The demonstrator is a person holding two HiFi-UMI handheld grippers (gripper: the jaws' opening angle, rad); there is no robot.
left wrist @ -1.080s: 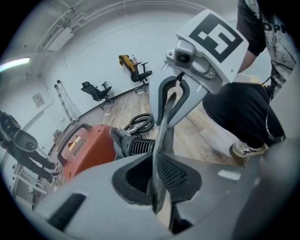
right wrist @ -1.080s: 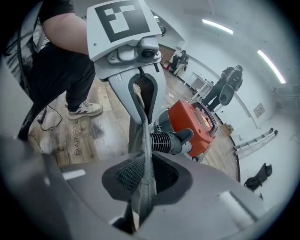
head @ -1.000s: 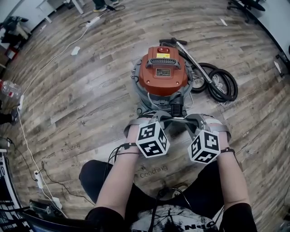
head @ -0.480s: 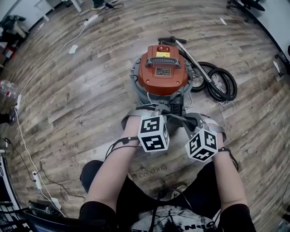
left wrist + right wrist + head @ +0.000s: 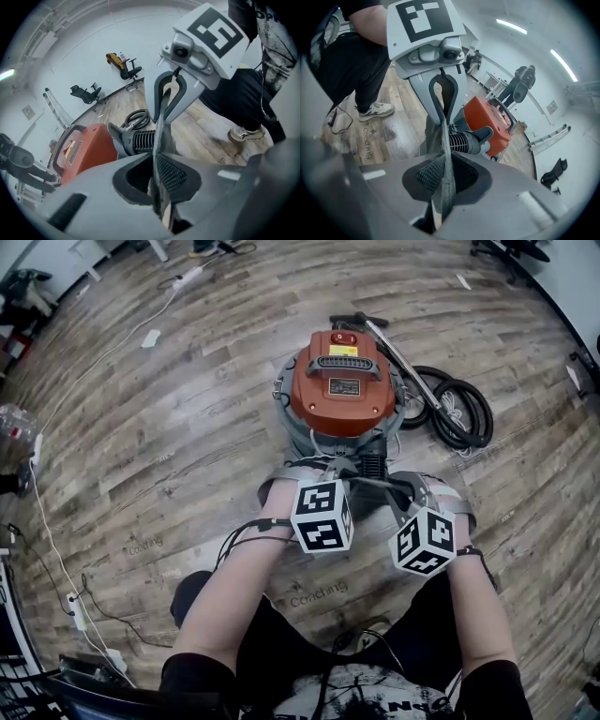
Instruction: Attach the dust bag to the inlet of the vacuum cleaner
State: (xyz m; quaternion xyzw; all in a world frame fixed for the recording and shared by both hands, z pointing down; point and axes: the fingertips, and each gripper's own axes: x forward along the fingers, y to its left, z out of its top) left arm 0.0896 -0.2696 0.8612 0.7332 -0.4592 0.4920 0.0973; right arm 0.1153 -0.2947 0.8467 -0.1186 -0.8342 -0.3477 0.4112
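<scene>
Slightly rolled since a second ago, the left tongs (image 5: 157, 177) sit more upright, their jaws closing on the grey edge of the dust bag (image 5: 161, 123), with the fabric pinched flat between the pads. The right tongs (image 5: 445, 177) are clamped nearly together on the bag's other edge. The bag hangs between them, just in front of the ribbed black inlet (image 5: 372, 466) of the orange vacuum cleaner (image 5: 342, 381) (touching or not, unclear), which stands on the wooden floor (image 5: 187, 427).
</scene>
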